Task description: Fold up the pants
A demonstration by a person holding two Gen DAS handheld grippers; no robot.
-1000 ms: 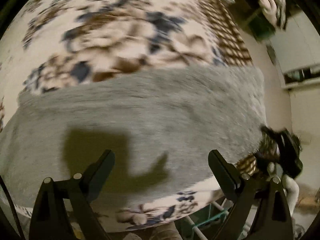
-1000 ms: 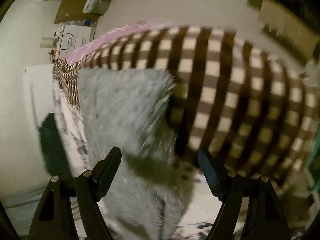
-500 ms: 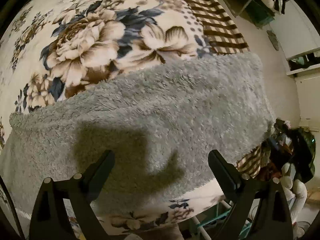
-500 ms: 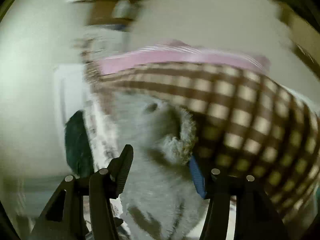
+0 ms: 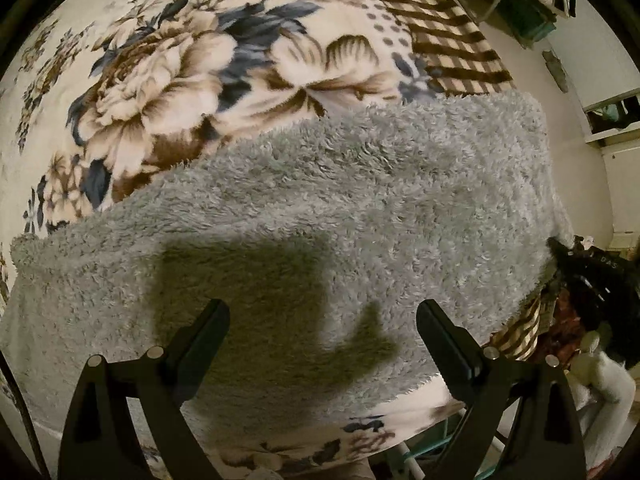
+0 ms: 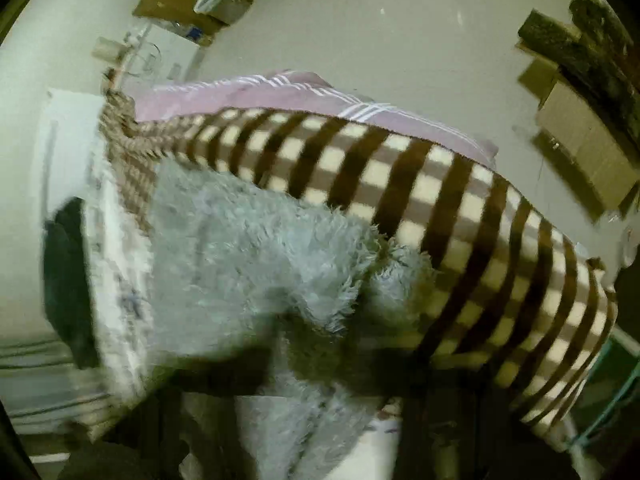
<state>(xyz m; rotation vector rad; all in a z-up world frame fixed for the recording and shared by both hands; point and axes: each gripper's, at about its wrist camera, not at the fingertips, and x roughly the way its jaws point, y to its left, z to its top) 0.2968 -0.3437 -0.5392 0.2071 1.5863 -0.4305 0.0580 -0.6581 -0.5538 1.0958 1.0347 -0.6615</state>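
The grey fleece pants (image 5: 320,216) lie spread across a floral blanket (image 5: 160,80) on what looks like a bed, filling the middle and lower part of the left wrist view, with a brown checked blanket (image 6: 440,208) running beyond them toward the upper right. The left claw (image 5: 322,320) hangs above the fabric with its jaws wide apart and nothing between them, its shadow falling on the fleece just ahead; judging by that, it is placed to come down and pin or pinch the cloth while the other side is lifted. In the right wrist view the right claw (image 6: 320,360) shows only as a dark blur at the bottom of the frame, but it reads as fully closed, with a bunched edge of the pants gathered at the lower middle, apparently pinched so the edge can be carried over for a fold. A second ago its jaws stood wide over flat fleece; half a second ago they were narrowing on a tuft. The left view has drawn closer to the pants, and its blur has cleared.
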